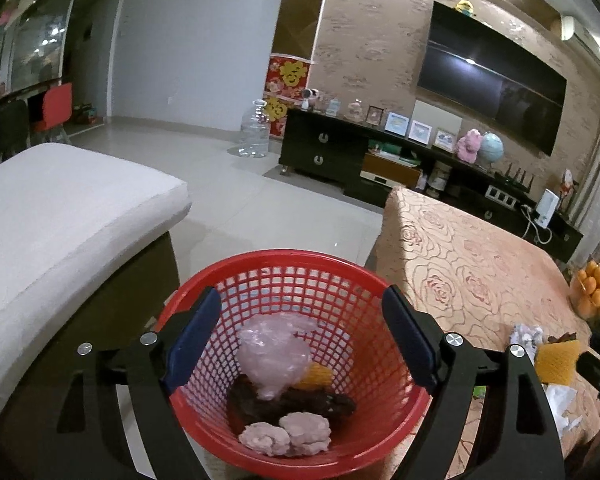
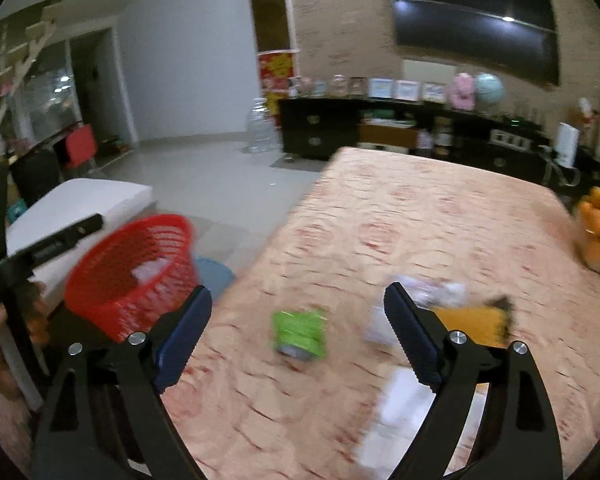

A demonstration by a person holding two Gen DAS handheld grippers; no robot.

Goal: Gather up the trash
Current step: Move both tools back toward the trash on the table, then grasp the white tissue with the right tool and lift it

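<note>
Trash ahead: a light, crushable green can on the tabletop; right gripper gapes empty, best squeezing its sides.

Left gripper hangs wide and empty over the red basket.

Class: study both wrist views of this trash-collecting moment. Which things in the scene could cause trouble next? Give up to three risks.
1. The red basket stands beside the table, below its edge; a piece dropped short could hit the floor.
2. The green can lies on its side and may roll when the open right gripper closes.
3. The white paper and the yellow net lie close; one grab may take both.
</note>
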